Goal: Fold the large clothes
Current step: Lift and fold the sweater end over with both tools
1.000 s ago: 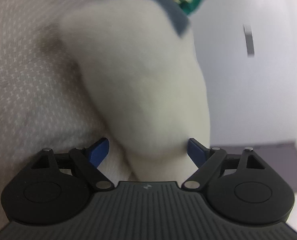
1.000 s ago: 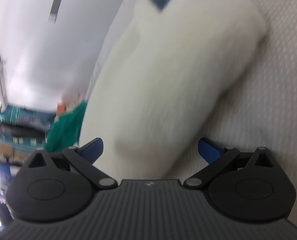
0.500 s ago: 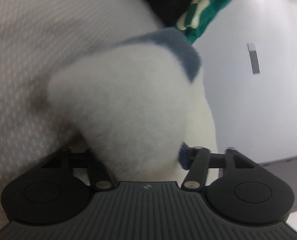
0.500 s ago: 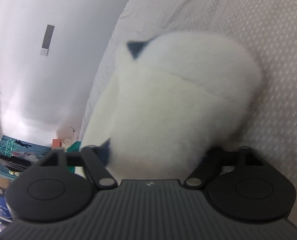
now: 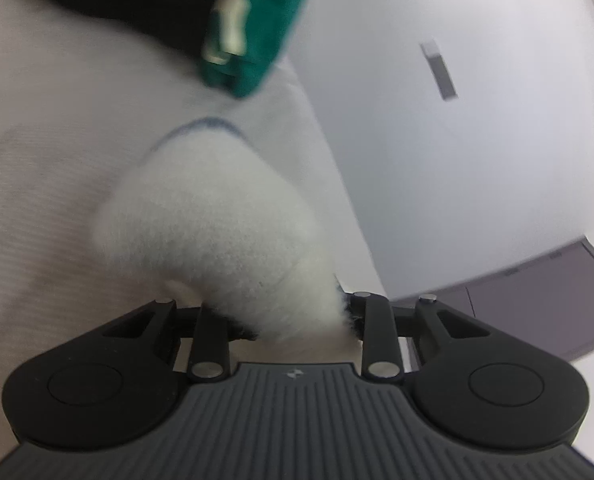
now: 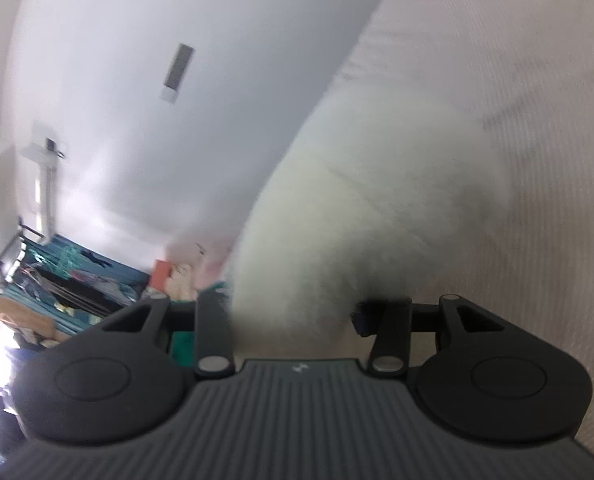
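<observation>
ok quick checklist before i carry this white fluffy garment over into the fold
1. Left gripper on the white fleece garment: ok; its jaws have just been closing and fleece fills the gap.
2. Right gripper on the garment: ok; jaws likewise just closing, fleece bunched between them.
3. Both grips on matching corners: cannot tell.
4. Garment lifted off the patterned bedspread: cannot tell, blurred.
5. Green and black clothing lies apart from the fleece: ok.

left gripper (image 5: 297, 320): closed onto fleece garment (image 5: 217, 224); right gripper (image 6: 293, 316): likewise; garment lifted
</observation>
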A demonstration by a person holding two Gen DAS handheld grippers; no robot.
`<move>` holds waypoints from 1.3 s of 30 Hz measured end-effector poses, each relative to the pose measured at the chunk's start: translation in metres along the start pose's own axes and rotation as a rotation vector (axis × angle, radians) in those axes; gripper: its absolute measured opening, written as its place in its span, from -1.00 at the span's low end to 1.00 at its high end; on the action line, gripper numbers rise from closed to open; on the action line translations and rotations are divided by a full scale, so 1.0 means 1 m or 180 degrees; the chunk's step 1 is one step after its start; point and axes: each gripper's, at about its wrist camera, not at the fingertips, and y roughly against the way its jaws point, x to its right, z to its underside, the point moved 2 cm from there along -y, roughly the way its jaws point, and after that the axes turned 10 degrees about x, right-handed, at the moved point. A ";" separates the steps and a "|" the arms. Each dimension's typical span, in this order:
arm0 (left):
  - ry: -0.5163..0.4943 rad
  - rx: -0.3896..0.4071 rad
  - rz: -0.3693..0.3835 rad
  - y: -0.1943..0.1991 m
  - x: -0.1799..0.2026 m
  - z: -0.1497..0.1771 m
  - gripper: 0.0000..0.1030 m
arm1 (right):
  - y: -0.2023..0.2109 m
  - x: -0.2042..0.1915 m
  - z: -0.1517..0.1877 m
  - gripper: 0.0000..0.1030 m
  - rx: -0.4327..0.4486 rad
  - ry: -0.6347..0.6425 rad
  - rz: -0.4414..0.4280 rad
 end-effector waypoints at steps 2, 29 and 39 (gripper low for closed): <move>-0.0027 -0.0060 0.0092 -0.005 0.023 0.003 -0.36 | 0.012 -0.008 -0.023 -0.08 0.0073 -0.0010 -0.0061; -0.1224 -0.1130 0.0487 -0.221 0.204 0.227 -0.36 | 0.108 0.128 -0.226 -0.08 0.1096 -0.0067 0.0218; -0.1608 -0.1234 0.0764 -0.200 0.149 0.255 -0.36 | 0.130 0.219 -0.182 -0.07 0.1020 -0.0279 0.0292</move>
